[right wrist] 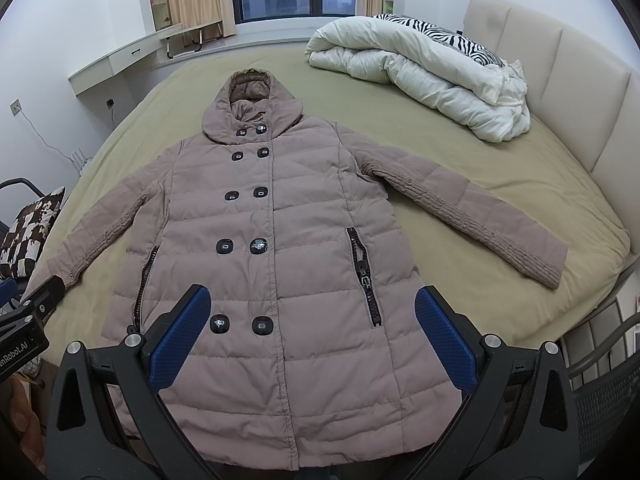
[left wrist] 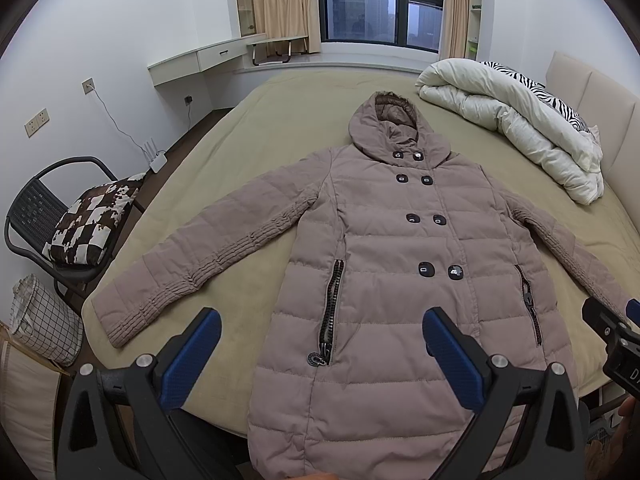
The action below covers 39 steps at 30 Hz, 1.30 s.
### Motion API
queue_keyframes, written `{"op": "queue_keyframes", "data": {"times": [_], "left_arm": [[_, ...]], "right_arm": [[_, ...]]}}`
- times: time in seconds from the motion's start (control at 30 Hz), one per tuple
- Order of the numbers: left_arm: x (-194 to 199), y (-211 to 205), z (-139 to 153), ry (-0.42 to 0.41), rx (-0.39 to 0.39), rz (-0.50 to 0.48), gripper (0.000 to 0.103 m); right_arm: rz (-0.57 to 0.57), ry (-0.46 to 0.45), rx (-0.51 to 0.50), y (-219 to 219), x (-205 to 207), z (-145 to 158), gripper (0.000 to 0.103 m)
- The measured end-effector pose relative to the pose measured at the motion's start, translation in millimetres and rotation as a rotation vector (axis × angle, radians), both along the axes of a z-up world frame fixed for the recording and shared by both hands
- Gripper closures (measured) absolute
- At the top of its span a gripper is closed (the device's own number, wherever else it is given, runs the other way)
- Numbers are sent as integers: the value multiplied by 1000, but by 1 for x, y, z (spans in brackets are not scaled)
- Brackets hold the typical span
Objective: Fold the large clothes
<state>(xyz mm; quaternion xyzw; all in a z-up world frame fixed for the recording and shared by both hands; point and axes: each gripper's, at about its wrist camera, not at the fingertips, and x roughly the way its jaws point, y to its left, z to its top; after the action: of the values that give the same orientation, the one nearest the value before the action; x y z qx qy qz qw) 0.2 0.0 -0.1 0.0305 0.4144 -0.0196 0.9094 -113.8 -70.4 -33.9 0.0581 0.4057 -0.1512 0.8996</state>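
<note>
A taupe hooded puffer coat (left wrist: 384,240) lies flat, front up and buttoned, on the bed (left wrist: 256,128), both sleeves spread outward and its hood pointing toward the window (left wrist: 380,0). The left claw (left wrist: 320,356) hangs above the coat's hem, spread wide and holding nothing. The right claw (right wrist: 312,336) hangs above the same hem, equally spread. A rolled white duvet (right wrist: 424,76) sits beyond the coat's sleeve, near the headboard (right wrist: 560,72).

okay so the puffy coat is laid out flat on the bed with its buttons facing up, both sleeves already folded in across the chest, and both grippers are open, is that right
Not quite: the sleeves are not folded in. Both wrist views show the coat with each sleeve spread out to its side on the bed. The rest holds: buttons up, left gripper and right gripper open.
</note>
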Motion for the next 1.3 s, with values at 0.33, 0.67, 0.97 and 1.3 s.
{"op": "queue_keyframes", "data": {"times": [0.33, 0.67, 0.97, 1.3], "left_arm": [[0, 0, 0, 0, 0, 0, 0], [0, 0, 0, 0, 0, 0, 0], [0, 0, 0, 1, 1, -1, 0], [0, 0, 0, 2, 4, 1, 0]], "right_arm": [[0, 1, 1, 0, 0, -1, 0], [0, 2, 0, -1, 1, -1, 0], [0, 3, 0, -1, 0, -1, 0], [-2, 8, 6, -3, 1, -6, 0]]}}
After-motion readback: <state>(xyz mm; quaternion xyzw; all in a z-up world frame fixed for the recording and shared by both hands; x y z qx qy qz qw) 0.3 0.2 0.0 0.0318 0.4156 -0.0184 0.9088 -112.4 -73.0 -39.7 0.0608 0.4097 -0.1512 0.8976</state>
